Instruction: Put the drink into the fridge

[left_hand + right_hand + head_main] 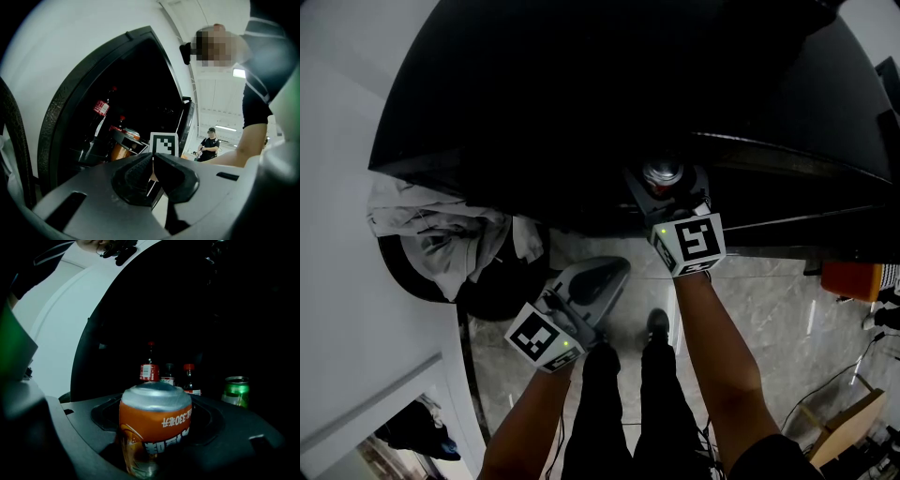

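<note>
The right gripper's (665, 190) jaws are clenched on an orange drink can (155, 427), gripping it at both sides; the can's print reads upside down in the right gripper view. The can is held at the dark mouth of the open fridge (140, 296), not yet set on a shelf. Deeper inside stand a red-labelled bottle (149, 367), a red-capped bottle (189, 376) and, to the right, a green can (236, 391).

The left gripper's (152, 165) jaws are pressed together with nothing between them. It hangs lower and nearer the person, clear of the fridge. From its view, the right gripper's marker cube (164, 143) shows beside the fridge opening, and a cola bottle (100, 108) stands within.

In the head view, crumpled pale cloth (441, 234) lies left of the fridge, above a grey marbled floor (769, 309).
</note>
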{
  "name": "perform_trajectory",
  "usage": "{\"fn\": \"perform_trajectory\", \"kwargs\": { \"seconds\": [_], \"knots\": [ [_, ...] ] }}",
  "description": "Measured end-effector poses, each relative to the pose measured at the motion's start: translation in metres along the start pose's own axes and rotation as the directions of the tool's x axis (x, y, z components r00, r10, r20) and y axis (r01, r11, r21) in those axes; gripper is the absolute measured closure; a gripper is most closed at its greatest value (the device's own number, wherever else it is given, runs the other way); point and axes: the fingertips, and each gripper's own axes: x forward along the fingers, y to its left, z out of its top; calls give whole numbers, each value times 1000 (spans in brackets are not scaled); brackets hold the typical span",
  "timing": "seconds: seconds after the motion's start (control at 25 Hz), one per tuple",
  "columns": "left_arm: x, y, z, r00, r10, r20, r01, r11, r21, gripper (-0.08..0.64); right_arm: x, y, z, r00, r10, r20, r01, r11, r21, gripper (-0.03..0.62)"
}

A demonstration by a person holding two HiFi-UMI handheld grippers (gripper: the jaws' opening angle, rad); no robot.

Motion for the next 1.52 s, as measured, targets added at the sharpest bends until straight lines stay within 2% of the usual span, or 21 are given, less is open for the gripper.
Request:
{"fn": "perform_trajectory", "kwargs": {
  "seconds": [0.16, 0.28, 0.44, 0.52, 0.64, 0.68, 0.76, 0.88, 0.96, 1.04, 1.16, 1.2, 1.24, 1.28, 1.4, 1.44, 1.48, 1.52],
  "knots": [
    [2, -7, 6, 1000, 2, -3, -2, 1000, 6, 541, -12, 0, 21, 999, 13, 35, -14, 1000, 12, 267],
    [1, -18, 18, 1000, -2, -6, 2, 1000, 24, 541, -35, 1, 52, 997, 21, 77, -21, 1000, 5, 267],
    [-14, -38, 38, 1000, 18, -22, -17, 999, 29, 541, -79, 16, 87, 996, 59, 68, -62, 997, 41, 267],
    [-26, -56, 47, 999, 38, -34, -37, 999, 21, 541, -111, 24, 101, 994, 101, 47, -104, 992, 64, 268],
    [-50, -86, 67, 996, 79, -36, -80, 997, -2, 541, -153, 41, 109, 972, 232, -32, -227, 966, 124, 271],
    [-57, -96, 76, 995, 94, -37, -94, 996, -2, 541, -166, 49, 112, 957, 284, -59, -272, 950, 152, 298],
    [-67, -119, 96, 992, 123, -31, -122, 992, 20, 541, -196, 62, 130, 924, 371, -93, -352, 920, 173, 496],
    [-79, -166, 136, 985, 167, 33, -169, 984, 63, 541, -249, 81, 175, 871, 480, -108, -451, 866, 214, 524],
    [-86, -194, 161, 980, 175, 96, -184, 979, 94, 541, -271, 95, 211, 821, 567, -59, -537, 804, 257, 562],
    [-93, -220, 173, 978, 149, 148, -164, 982, 98, 541, -287, 114, 240, 737, 676, -11, -656, 718, 233, 569],
    [-106, -252, 153, 980, 138, 143, -146, 988, 50, 541, -312, 148, 264, 586, 808, -58, -786, 585, 201, 569],
    [-110, -262, 148, 980, 131, 149, -138, 990, 37, 541, -320, 158, 272, 548, 833, -71, -810, 550, 204, 569],
    [-114, -273, 148, 980, 117, 164, -123, 992, 32, 541, -330, 167, 282, 524, 849, -70, -825, 527, 206, 569],
    [-117, -283, 147, 979, 99, 175, -108, 993, 40, 543, -341, 173, 292, 518, 853, -57, -831, 518, 203, 568],
    [-122, -308, 136, 988, 40, 147, -53, 995, 87, 543, -381, 181, 302, 561, 828, -21, -806, 551, 217, 568],
    [-124, -317, 132, 992, 16, 129, -29, 995, 99, 543, -395, 184, 300, 567, 823, -9, -796, 551, 250, 568],
    [-127, -326, 131, 993, -5, 114, -8, 993, 115, 543, -411, 190, 297, 559, 829, 16, -794, 529, 300, 568],
    [-131, -337, 130, 994, -17, 106, 2, 990, 138, 543, -429, 199, 294, 536, 842, 54, -798, 485, 357, 568]
  ]
}}
